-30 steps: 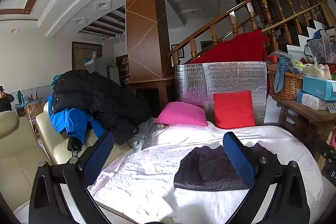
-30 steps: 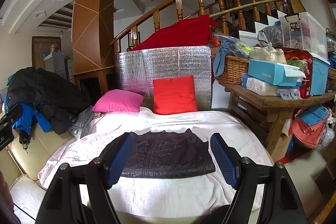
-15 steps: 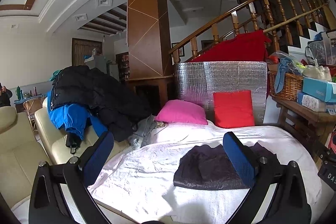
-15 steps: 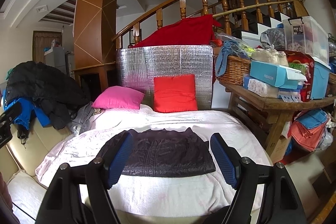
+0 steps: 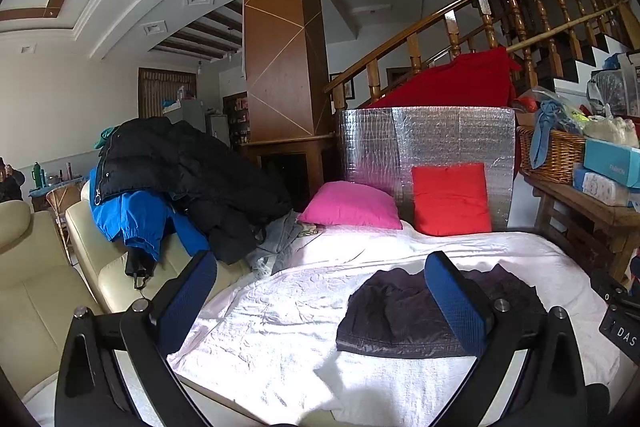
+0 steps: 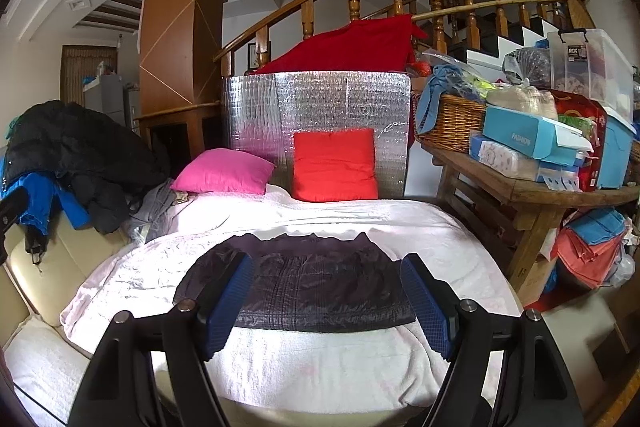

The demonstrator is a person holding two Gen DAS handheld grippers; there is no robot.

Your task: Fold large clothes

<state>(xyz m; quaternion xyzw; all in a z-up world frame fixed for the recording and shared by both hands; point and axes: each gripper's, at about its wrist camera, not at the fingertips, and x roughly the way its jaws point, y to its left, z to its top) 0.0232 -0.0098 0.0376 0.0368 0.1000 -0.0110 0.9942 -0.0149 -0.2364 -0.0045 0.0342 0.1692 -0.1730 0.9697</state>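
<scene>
A wicker basket (image 6: 452, 125) on the wooden table (image 6: 520, 183) holds a blue cloth and bagged items heaped above its rim. Beside it lie a teal box (image 6: 524, 139) stacked on tissue packs, and a clear lidded bin (image 6: 592, 67) stands behind; what is in the bin cannot be made out.

The dark garment (image 6: 304, 283) lies folded flat on the white sheet (image 6: 304, 367), near the sheet's front edge. A pink pillow (image 6: 224, 177) and a red pillow (image 6: 334, 165) sit at the far end. A coat pile (image 5: 180, 179) covers the sofa back on the left.

The right gripper (image 6: 326, 303) points slightly downward at the garment, jaws spread wide and empty, the garment seen between them but not touched. The left gripper (image 5: 320, 303) hovers over the sheet left of the garment, jaws likewise released and holding nothing.
</scene>
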